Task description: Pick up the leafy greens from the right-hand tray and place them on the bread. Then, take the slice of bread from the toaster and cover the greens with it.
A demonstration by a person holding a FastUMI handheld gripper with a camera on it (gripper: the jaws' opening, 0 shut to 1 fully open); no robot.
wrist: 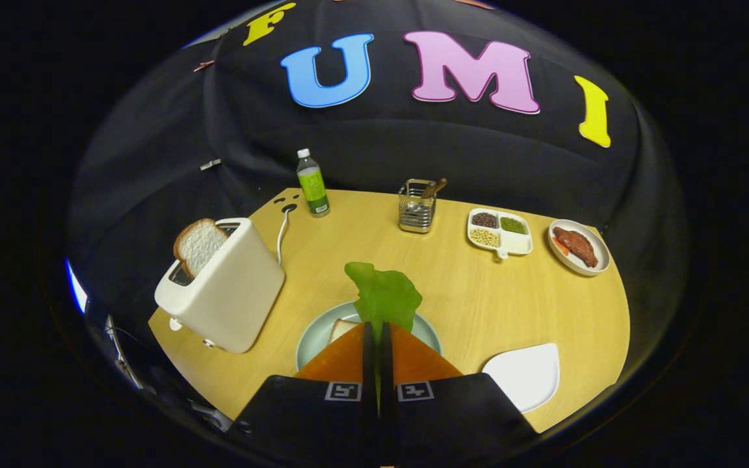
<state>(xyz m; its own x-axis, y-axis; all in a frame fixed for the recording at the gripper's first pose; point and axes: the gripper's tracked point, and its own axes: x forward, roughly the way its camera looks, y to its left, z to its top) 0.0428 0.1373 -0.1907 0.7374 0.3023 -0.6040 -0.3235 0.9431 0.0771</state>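
Gripper point(378, 331) at lower centre, fingers closed on leafy greens point(384, 296), leaf standing above the tips. Held over the plate point(313, 338) carrying bread point(342, 328), presumably for release there. Toaster point(225, 286), centre left, holds the second slice point(197, 246).

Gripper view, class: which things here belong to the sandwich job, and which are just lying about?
Belong to the job:
- tool, shut on the leafy greens
- bread on the round plate
- bread slice in the toaster
- white tray

Lying about:
- bottle
- utensil holder
- divided dish
- plate of meat
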